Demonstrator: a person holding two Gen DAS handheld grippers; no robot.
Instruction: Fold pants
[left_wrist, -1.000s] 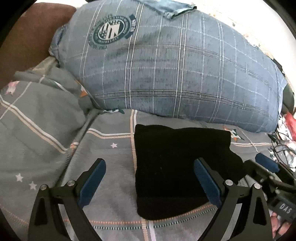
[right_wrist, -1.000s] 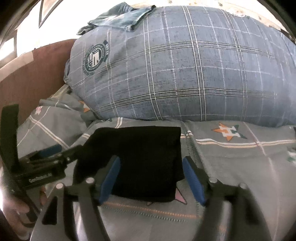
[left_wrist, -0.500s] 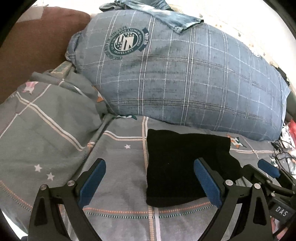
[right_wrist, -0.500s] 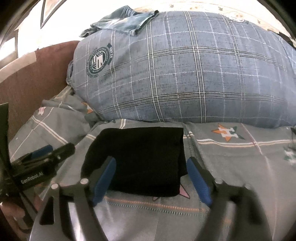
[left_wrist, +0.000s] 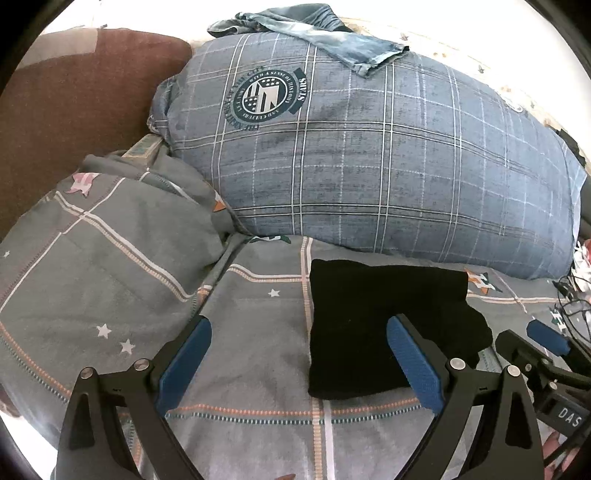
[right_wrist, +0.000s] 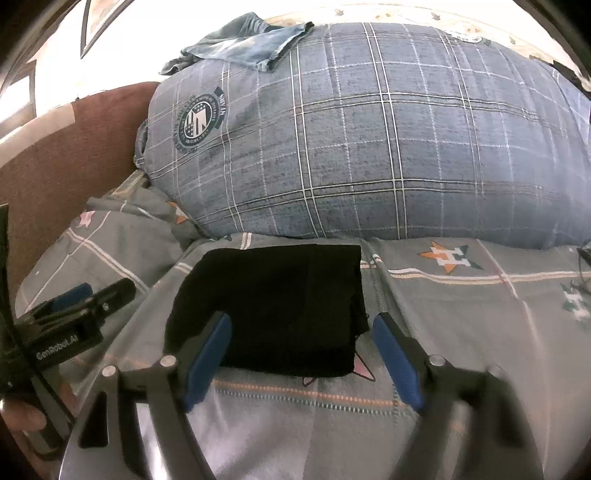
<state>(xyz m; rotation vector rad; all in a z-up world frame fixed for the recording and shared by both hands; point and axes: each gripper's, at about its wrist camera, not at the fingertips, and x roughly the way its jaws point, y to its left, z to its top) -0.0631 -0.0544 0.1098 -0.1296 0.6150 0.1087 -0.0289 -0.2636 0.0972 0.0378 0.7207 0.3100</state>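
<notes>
The black pants (left_wrist: 369, 314) lie folded into a flat square on the grey star-print bedsheet (left_wrist: 110, 277), just in front of the pillow. My left gripper (left_wrist: 299, 321) hovers open above the sheet to the pants' left. Its right finger overlaps the pants' near edge in the view, and nothing is between its pads. My right gripper (right_wrist: 301, 317) is open too, held over the near edge of the pants (right_wrist: 273, 295) without pressing them. Each gripper shows at the edge of the other's view: the right gripper (left_wrist: 535, 343), the left gripper (right_wrist: 92, 295).
A big blue plaid pillow (left_wrist: 369, 166) fills the back, with folded denim jeans (left_wrist: 325, 33) on top. A brown headboard (left_wrist: 74, 103) stands at the left. Cables (left_wrist: 572, 295) lie at the far right. A rumpled fold of sheet (left_wrist: 155, 177) rises at the left.
My left gripper has drawn back and to the left, so the pants sit smaller and further right in its view. The right gripper's jaws stand a little wider. The pants have not moved.
</notes>
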